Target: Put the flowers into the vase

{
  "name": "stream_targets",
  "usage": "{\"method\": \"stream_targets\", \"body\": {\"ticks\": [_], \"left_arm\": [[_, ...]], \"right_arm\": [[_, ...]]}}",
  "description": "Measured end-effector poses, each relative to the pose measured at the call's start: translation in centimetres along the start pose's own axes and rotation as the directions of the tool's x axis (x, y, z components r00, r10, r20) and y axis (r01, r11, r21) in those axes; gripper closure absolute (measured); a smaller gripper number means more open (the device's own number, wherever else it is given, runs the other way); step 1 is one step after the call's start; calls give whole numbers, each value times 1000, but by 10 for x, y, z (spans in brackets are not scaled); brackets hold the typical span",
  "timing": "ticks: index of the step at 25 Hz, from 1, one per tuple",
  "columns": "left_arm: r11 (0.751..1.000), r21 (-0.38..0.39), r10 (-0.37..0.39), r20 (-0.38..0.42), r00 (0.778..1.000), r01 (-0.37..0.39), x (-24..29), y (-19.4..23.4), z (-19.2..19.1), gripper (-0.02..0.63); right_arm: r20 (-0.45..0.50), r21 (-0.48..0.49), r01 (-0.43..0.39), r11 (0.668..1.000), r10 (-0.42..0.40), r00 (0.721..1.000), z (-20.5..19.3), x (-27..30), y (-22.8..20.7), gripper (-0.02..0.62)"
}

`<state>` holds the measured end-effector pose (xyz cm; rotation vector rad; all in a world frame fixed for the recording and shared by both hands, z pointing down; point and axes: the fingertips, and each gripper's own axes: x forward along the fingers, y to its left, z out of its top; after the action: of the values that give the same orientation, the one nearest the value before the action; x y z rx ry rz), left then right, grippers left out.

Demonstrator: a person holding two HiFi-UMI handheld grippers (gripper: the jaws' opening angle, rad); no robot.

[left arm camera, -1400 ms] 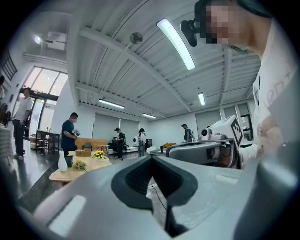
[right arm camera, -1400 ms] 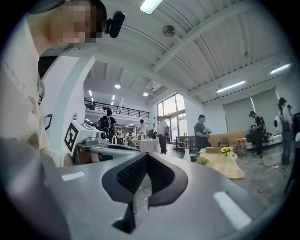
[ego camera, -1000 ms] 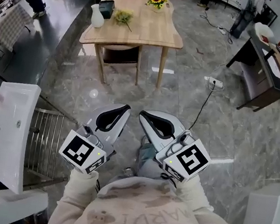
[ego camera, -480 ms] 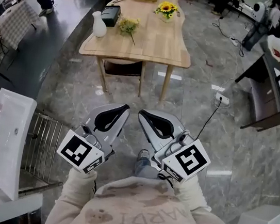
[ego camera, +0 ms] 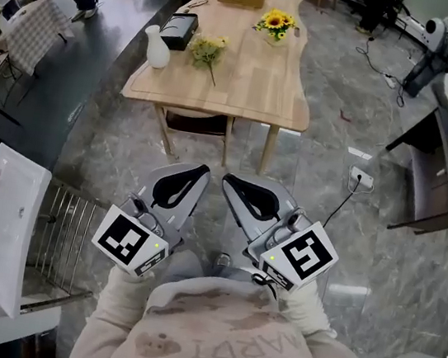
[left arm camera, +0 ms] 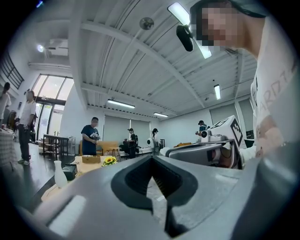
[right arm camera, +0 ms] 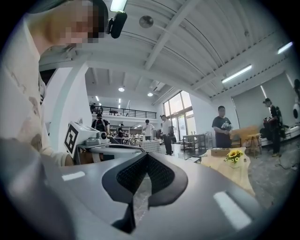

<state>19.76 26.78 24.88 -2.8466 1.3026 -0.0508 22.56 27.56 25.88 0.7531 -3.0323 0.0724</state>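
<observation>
Grey plastic left gripper [ego camera: 197,172] and matching right gripper [ego camera: 228,183] sit side by side, both pointing 12 o'clock, jaws closed, empty.

The counter [ego camera: 256,79] is pale blond wood. On the counter, the vase [ego camera: 158,47] is white, the flowers [ego camera: 208,46] pale yellow-green, the sunflowers [ego camera: 274,21] bright yellow. Below the counter, the left hand-held gripper [ego camera: 200,172] and right hand-held gripper [ego camera: 228,181] are grey with black-and-white square markers.
</observation>
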Motion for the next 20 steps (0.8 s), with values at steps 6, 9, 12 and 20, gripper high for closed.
{"method": "stream_targets", "body": {"ticks": [6,9,12,20], "left_arm": [[1000,-15,12,-3,1000,-12,25,32,-7,606],[1000,-22,3,-3,1000,-3,36,52,-12,606],[999,-34,-5,3,1000,5,48,78,-16,606],[999,-42,-32,-1,999,32,82,163,-19,606]], "right_arm": [[-8,22,0,1000,0,1000,-7,26,-34,568],[-16,24,12,1000,-12,1000,-10,42,-52,568],[-23,25,21,999,-21,1000,-12,64,-68,568],[-36,33,30,999,-29,999,-10,145,-116,568]]}}
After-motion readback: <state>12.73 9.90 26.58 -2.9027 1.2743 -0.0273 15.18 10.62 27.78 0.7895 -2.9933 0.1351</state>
